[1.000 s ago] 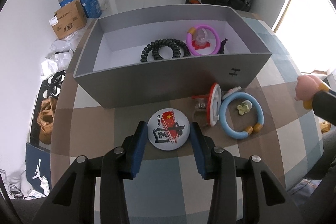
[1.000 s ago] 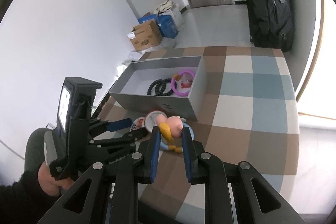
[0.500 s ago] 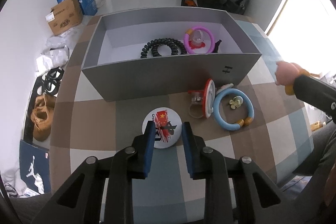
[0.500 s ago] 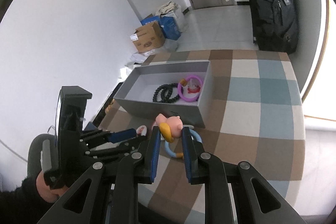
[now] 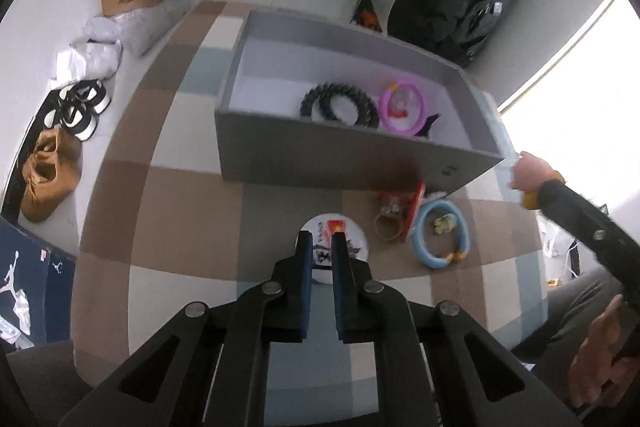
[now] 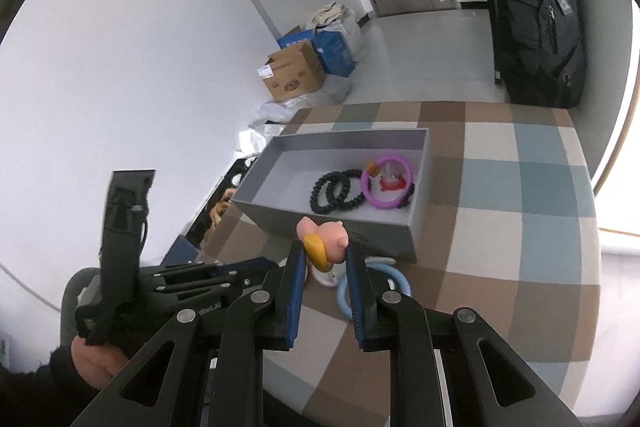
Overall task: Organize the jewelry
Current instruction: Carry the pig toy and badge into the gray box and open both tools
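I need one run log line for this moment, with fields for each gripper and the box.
left gripper: nearly shut, empty, above round badge | right gripper: shut on pink pig charm | grey box: black bracelet, purple ring inside

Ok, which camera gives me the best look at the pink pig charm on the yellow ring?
The right wrist view. The pink pig charm on its yellow ring sits close and sharp between the right claw's blue pads, in front of the grey box. The left wrist view shows none of it.
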`<state>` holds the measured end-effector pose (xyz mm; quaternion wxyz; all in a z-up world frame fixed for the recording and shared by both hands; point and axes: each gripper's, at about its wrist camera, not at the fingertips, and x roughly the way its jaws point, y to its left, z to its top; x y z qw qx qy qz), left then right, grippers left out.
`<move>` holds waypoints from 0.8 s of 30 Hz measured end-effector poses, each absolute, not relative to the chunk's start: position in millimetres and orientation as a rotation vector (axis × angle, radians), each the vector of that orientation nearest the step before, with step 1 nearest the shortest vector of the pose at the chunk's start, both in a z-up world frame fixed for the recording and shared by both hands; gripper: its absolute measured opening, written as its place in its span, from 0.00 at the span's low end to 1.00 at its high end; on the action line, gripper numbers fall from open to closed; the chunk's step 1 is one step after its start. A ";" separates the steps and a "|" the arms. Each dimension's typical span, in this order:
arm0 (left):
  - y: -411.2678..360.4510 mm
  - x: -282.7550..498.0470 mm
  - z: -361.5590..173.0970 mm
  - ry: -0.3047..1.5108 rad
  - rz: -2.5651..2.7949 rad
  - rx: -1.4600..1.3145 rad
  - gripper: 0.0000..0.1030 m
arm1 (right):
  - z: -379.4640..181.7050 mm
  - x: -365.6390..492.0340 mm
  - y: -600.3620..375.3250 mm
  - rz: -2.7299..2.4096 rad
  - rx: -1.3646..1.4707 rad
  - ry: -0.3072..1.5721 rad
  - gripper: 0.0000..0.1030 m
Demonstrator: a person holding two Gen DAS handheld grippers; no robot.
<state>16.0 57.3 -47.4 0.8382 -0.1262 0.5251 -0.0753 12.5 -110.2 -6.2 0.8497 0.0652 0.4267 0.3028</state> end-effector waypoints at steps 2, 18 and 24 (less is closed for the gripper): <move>51.2 15.0 -45.7 1.104 -0.149 -0.220 0.47 | -5.2 12.9 -108.6 0.644 0.143 0.899 0.19; 26.2 16.4 -59.5 1.117 -0.129 0.042 0.38 | -0.4 16.9 -113.3 0.640 0.174 0.895 0.19; 30.0 15.4 -55.5 1.124 -0.162 -0.021 0.36 | 0.9 20.3 -112.3 0.638 0.175 0.893 0.19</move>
